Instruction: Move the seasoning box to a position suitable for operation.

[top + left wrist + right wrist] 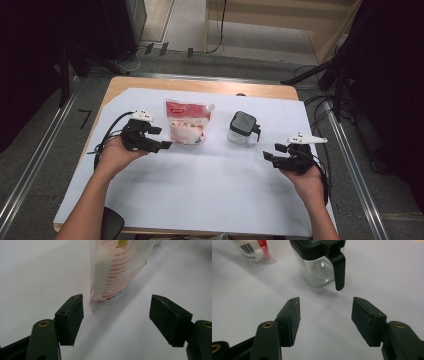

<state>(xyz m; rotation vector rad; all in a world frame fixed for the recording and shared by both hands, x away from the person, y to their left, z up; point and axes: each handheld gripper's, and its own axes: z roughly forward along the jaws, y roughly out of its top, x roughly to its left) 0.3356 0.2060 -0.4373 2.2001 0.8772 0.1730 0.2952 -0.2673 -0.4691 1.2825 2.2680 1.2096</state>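
Left gripper (pixel 159 145) near pouch (pixel 187 122), right gripper (pixel 272 152) facing glass jar (pixel 243 128) — both jaws apart, empty

We see a wooden table (pixel 120 84) covered almost wholly by a white sheet (pixel 210 185), with bare wood along the far edge. On the sheet a white pouch with red print (pixel 186 122) lies flat left of centre, and a clear glass jar with a black lid and handle (pixel 243 128) stands upright near its right.

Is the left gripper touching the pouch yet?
Apart. The left gripper view shows the left gripper open, with bare white table between its pads and the pouch ahead.
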